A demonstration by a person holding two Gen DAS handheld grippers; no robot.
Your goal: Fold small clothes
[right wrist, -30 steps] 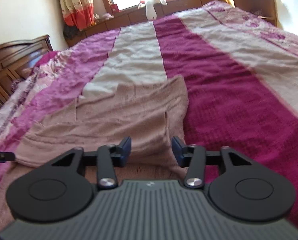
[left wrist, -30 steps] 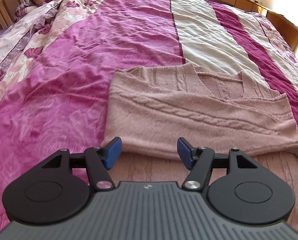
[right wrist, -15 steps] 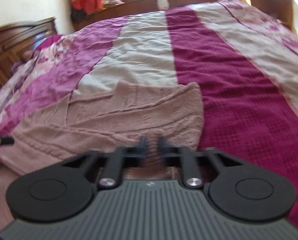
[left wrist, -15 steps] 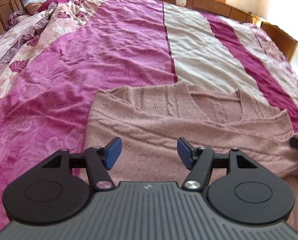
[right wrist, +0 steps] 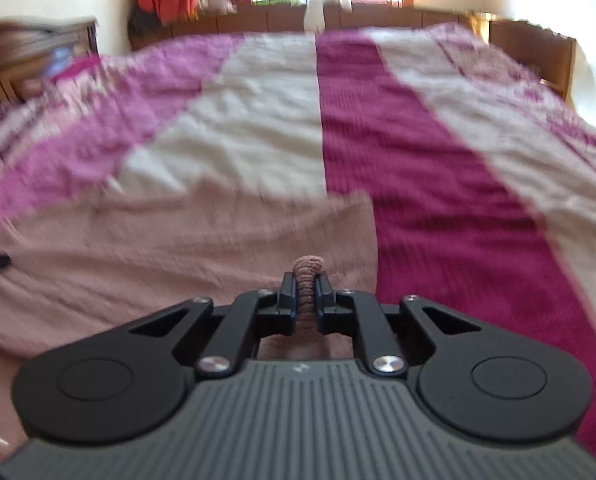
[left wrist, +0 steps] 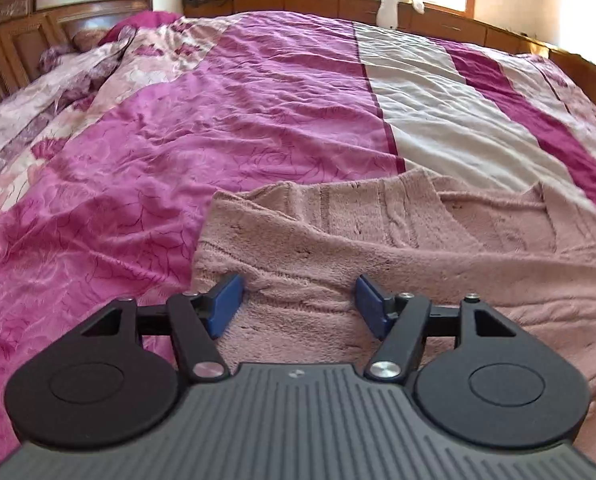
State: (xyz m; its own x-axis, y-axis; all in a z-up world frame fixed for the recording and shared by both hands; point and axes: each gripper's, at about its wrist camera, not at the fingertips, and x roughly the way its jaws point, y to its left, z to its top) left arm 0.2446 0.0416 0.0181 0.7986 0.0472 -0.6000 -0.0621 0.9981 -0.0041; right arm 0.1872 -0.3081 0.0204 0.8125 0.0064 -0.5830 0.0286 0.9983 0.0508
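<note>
Two views told different parts: only the right wrist camera showed the right gripper (right wrist: 305, 286) with its fingers clamped on a bunched fold of the pink sweater (right wrist: 170, 248), though that view was blurred. The left wrist camera showed the left gripper (left wrist: 298, 300) with fingers wide apart over the sweater (left wrist: 377, 256), which lay flat on the striped bedspread (left wrist: 258, 100).

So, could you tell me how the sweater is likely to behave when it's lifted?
The sweater will probably drape limply: it bunches between the right gripper's shut jaws. Its thick fuzzy knit likely resists slipping, with some sag.
</note>
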